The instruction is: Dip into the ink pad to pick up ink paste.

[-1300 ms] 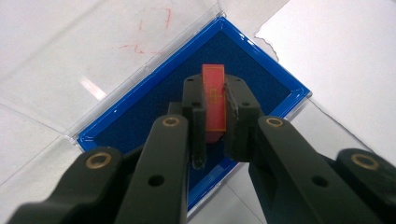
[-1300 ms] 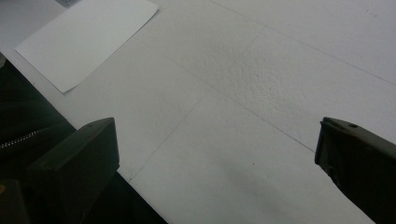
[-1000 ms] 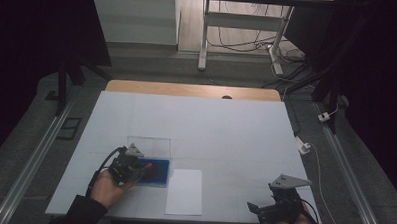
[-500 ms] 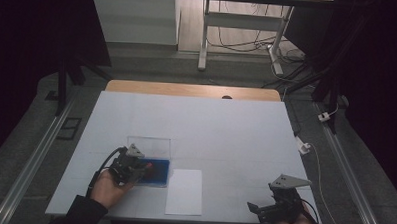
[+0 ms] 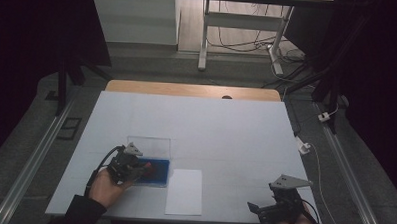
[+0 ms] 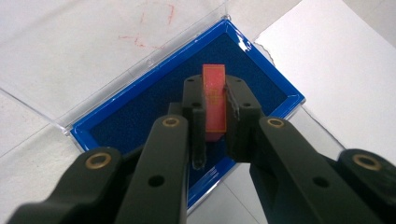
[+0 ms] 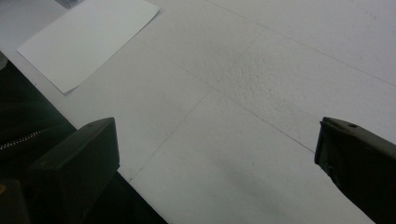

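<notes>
White covering spans the table (image 5: pixel 226 128), ruled by faint seams. At the left, your left gripper (image 6: pixel 215 109) is clamped on a red stamp block (image 6: pixel 214 100), standing upright over the blue ink pad (image 6: pixel 140 112) with its clear lid (image 5: pixel 148 143) folded open behind. Press straight down, keep the block vertical so its face inks evenly, then lift cleanly without dragging. Just right of the pad lies the white paper sheet (image 5: pixel 184 191); bring the stamp squarely above it. At the far right, your right gripper (image 5: pixel 273 210) rests with jaws spread wide, holding nothing; use it to steady the sheet
</notes>
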Tool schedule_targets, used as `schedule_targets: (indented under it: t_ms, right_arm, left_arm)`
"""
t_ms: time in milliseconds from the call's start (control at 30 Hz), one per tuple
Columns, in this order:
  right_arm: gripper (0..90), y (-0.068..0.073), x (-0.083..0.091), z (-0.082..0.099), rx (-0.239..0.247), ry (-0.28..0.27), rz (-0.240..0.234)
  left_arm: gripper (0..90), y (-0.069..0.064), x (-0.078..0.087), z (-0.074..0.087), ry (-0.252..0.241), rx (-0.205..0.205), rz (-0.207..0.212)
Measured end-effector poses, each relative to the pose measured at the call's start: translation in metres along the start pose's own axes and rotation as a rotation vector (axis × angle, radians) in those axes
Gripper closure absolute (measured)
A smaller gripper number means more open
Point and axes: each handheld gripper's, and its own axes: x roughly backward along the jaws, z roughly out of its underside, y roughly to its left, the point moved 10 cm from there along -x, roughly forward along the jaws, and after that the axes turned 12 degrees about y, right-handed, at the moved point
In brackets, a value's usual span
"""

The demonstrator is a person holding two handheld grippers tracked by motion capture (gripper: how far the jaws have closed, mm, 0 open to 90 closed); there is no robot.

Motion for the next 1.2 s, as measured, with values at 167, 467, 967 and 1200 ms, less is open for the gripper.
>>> schedule_targets:
  t_ms: [167, 467, 967, 1200]
  right_arm:
    - [0.0, 0.0, 0.0, 0.0, 0.001, 0.0, 0.0]
    - [0.0, 0.0, 0.0, 0.0, -0.001, -0.003, -0.002]
    - [0.0, 0.001, 0.001, 0.0, 0.005, -0.001, -0.003]
    - [0.0, 0.001, 0.0, 0.0, 0.004, -0.003, -0.004]
  left_arm:
    - [80.1, 0.0, 0.005, -0.001, -0.026, -0.004, 0.005]
    - [80.1, 0.0, 0.015, -0.002, -0.071, 0.005, 0.028]
    - [80.0, -0.009, 0.03, -0.005, -0.13, -0.031, 0.061]
    - [79.9, -0.016, 0.038, -0.007, -0.159, -0.056, 0.071]
